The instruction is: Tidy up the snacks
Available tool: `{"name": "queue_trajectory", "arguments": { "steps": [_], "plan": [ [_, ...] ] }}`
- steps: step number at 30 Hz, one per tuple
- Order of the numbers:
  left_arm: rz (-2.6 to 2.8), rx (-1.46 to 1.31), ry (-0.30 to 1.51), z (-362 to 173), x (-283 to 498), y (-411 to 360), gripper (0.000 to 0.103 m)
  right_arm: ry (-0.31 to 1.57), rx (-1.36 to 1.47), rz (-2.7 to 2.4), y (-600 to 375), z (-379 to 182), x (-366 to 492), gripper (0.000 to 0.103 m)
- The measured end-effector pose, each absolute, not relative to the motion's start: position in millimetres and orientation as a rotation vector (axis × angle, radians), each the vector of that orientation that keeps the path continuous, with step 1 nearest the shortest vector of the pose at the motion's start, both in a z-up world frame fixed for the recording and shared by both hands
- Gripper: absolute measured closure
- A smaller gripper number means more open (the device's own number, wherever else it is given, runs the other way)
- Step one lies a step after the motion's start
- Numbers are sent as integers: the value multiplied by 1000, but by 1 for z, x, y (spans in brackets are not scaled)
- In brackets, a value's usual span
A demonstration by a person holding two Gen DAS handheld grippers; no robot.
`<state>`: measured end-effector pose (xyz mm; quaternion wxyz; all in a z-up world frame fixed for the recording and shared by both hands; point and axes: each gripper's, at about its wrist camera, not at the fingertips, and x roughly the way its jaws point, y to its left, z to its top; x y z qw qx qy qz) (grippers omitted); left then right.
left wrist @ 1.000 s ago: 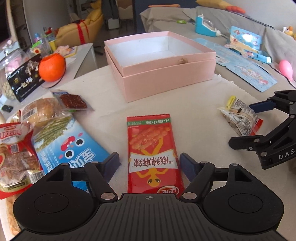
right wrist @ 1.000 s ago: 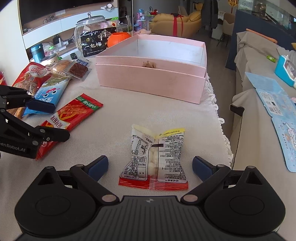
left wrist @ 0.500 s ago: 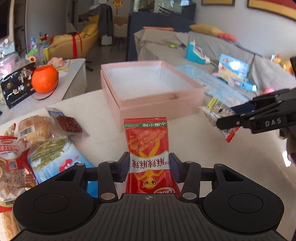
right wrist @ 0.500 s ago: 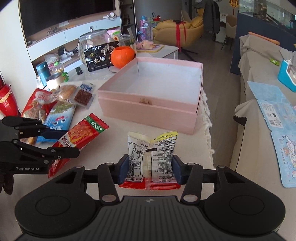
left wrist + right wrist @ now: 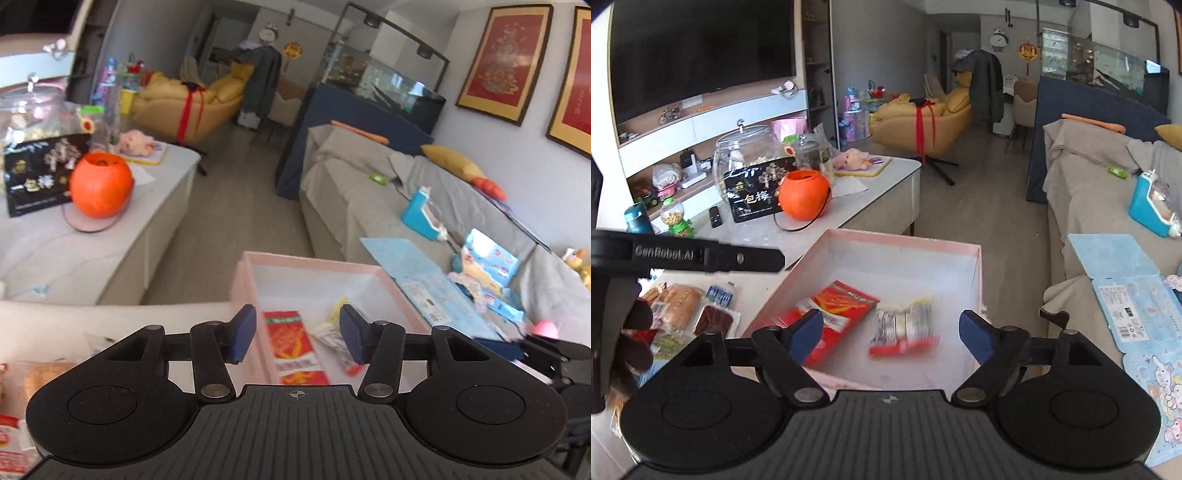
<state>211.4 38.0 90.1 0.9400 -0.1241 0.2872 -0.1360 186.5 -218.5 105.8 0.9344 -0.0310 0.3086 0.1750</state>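
Pink box (image 5: 975, 280) on table (image 5: 753, 291), open top. Inside: red snack packet (image 5: 842, 310) at 9 o'clock, white-and-red snack packet (image 5: 905, 325) at 3 o'clock, apart. Left gripper (image 5: 297, 334) and right gripper (image 5: 892, 334) above box, jaws just opened, part-spread, nothing between pads.

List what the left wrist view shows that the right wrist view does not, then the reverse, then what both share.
Left wrist only: framed red pictures on the wall and a pink ball.
Right wrist only: a dark television and a bread packet beside the box.
Both: the pink box, holding the red snack packet and the white snack packet, and the orange pumpkin bucket.
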Motion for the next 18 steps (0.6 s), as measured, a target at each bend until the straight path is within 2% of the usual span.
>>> {"name": "queue_trajectory", "arguments": {
  "steps": [3, 8, 15, 18],
  "plan": [
    [-60, -161, 612, 85, 211, 59, 48, 643, -112, 382, -214, 91, 167, 22],
    [57, -96, 773, 54, 219, 83, 48, 697, -95, 466, -200, 71, 145, 22],
    [-25, 16, 764, 38, 210, 70, 48, 789, -96, 544, -168, 42, 129, 22],
    [-27, 135, 750, 32, 190, 57, 59, 795, -105, 557, -163, 39, 122, 22]
  ]
}}
